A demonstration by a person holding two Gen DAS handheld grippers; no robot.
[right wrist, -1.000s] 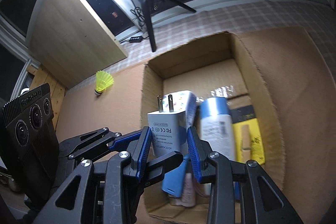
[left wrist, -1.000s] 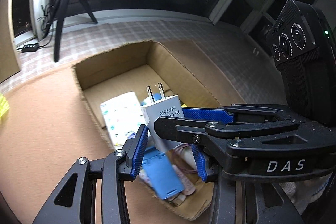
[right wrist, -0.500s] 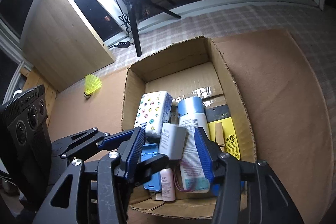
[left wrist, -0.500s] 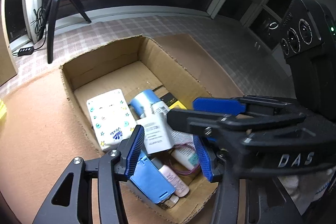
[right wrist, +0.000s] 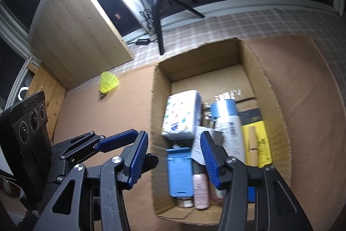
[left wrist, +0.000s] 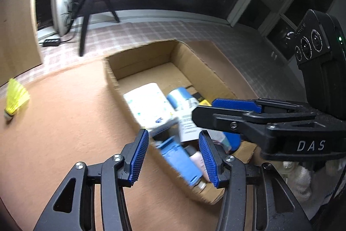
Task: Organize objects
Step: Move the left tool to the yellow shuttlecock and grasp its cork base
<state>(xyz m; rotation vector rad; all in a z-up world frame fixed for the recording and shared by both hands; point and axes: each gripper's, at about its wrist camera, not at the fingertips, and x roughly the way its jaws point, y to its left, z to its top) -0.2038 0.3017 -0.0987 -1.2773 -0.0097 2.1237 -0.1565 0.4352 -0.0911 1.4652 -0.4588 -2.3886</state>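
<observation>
1. A cardboard box (right wrist: 270, 88) sits open on a brown mat (right wrist: 108, 122).
2. Inside it lie a patterned tissue pack (right wrist: 180, 115), a white charger (right wrist: 200, 144) and bottles.
3. Above the box's near end, the left gripper (left wrist: 173, 157) and the right gripper (right wrist: 174, 158) hang spread, holding nothing.
4. A yellow shuttlecock (right wrist: 107, 84) rests left of the box.

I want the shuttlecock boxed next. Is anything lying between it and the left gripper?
Nothing visible does. The yellow shuttlecock lies alone on bare brown table, outside the cardboard box. The left gripper hangs with jaws open over the box's near corner.
</observation>
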